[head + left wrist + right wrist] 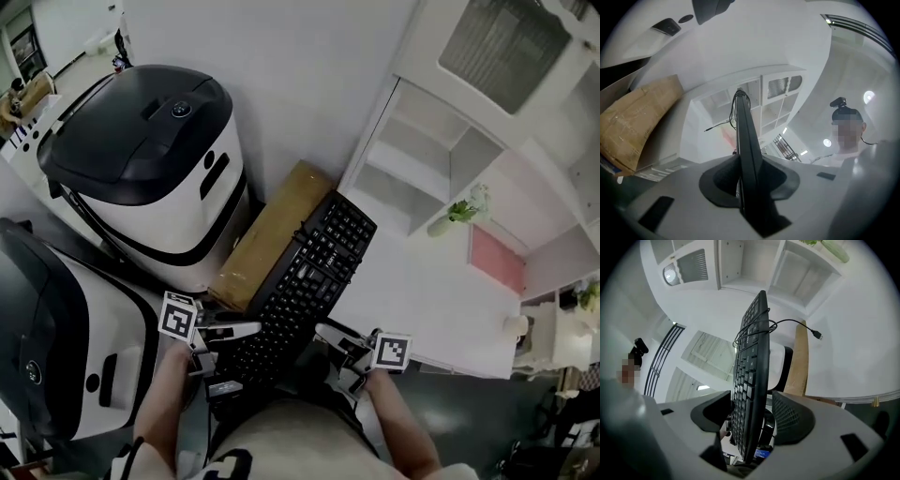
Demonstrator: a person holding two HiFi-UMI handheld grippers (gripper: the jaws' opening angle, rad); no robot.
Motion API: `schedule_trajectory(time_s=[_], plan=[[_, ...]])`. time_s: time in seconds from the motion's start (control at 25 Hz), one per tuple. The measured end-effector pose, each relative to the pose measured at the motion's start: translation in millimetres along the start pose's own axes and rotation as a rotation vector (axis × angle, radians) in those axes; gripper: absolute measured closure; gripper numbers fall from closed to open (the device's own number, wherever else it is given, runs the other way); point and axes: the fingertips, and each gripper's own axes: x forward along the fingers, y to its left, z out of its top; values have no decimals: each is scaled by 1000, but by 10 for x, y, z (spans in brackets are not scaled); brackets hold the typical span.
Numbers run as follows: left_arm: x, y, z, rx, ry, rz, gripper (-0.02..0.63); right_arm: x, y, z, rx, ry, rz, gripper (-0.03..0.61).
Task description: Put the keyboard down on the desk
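White desk [441, 309] with open white shelves [422, 150] fills the right of the head view. Two big white machines with black lids [141, 150] stand on the left, with a cardboard box [272, 234] between them and the desk. A black keyboard [309, 277] runs diagonally, keys up, beside the box and along the desk's left edge; I can't tell whether it rests on anything. Its near end sits between both grippers. Left gripper [246, 330]: jaws clamped on the keyboard's edge, pads pressing both faces. Right gripper [328, 336]: jaws apart, keyboard between them, with a gap at the ribbed pad [792, 416], so no grip. The USB cable [787, 324] is looped over the keyboard's far end. A small green plant [464, 211] stands on the desk.
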Motion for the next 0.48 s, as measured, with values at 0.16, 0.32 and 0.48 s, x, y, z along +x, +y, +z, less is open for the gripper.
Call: schedule_trajectory(time_s=[0.16,0.32,0.48], plan=[[38,-74,0,24,83,-64,502,15,95,-14,-23,-56,26,299],[130,-95,-25,17,135,-139,502,-15,112,-39,1,-108,33,298],[335,-65,-75,-31,215,-197,502,-178,119,-61,-3,-153,15,299]])
